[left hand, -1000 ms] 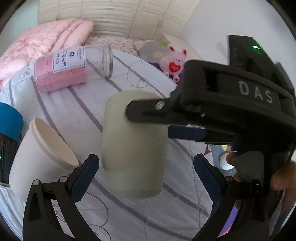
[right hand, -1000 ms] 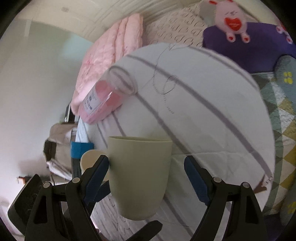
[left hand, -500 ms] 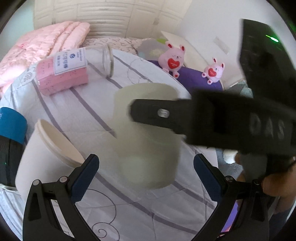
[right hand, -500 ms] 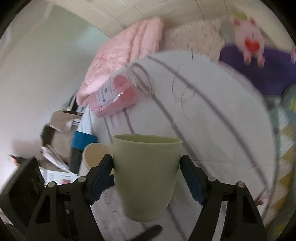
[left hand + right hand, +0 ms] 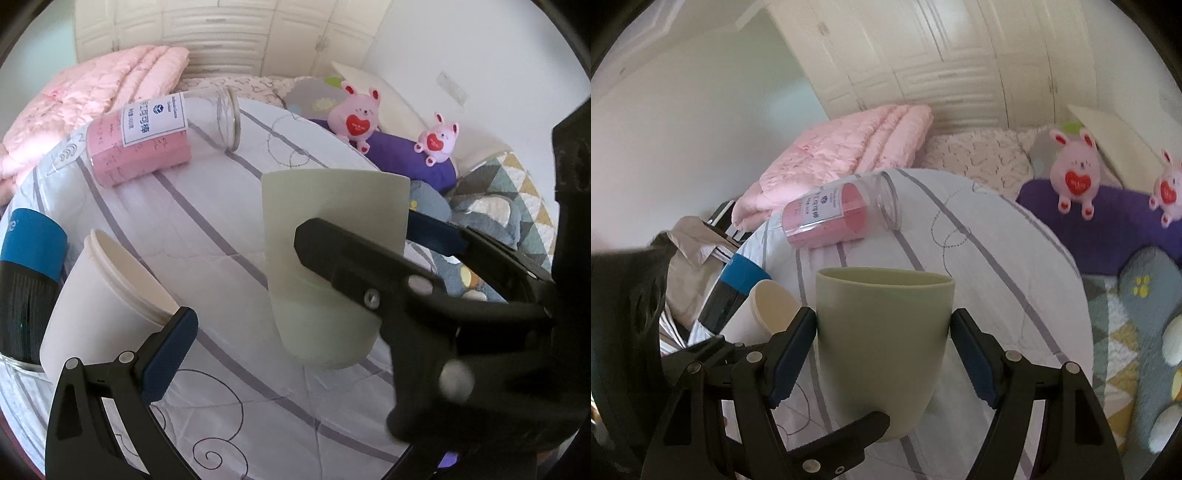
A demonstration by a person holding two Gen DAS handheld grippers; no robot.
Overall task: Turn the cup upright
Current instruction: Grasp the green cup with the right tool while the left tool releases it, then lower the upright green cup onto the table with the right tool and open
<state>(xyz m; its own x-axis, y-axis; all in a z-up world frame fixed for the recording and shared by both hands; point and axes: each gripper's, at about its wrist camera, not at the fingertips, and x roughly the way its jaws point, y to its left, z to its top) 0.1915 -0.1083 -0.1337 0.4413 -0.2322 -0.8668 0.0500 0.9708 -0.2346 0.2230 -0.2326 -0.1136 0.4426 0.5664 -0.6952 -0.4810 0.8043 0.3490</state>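
The only lettering sits on the white label [image 5: 154, 119] of the clear jar [image 5: 162, 133] lying on its side: a small blue logo with tiny print beside it and a line of larger dark Chinese characters, too blurred to read. In the right wrist view the same label [image 5: 823, 206] is unreadable too.

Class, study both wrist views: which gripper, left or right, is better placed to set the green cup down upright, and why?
Right. The right gripper already clamps the green cup, mouth up, above the round table. The left gripper is open and holds nothing.
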